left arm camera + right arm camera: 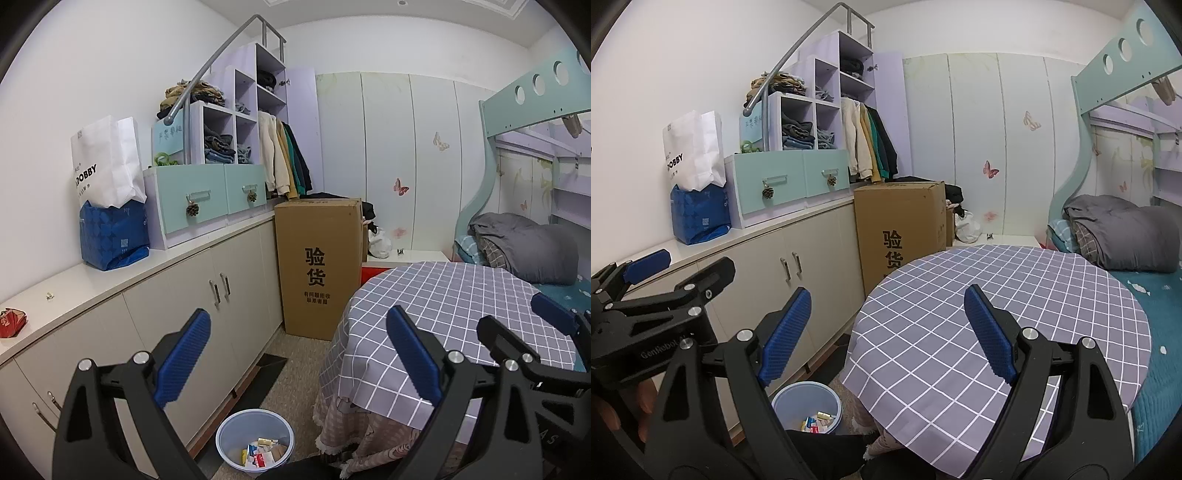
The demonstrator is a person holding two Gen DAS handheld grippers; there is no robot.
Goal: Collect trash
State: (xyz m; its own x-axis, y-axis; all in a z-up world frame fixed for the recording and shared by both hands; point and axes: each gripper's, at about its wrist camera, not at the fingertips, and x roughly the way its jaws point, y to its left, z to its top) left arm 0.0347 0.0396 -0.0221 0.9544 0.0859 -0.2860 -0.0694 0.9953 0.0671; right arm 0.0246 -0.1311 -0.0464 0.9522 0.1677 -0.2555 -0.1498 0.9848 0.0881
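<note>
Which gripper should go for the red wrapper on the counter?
Probably the left gripper. It is open and empty, and the red wrapper lies at the left edge of its view; the right gripper, also open, sits on the table side.

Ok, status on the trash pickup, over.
Left gripper and right gripper open, empty. Bin on floor, scraps inside. Red wrapper on counter. Nothing blocking.
</note>
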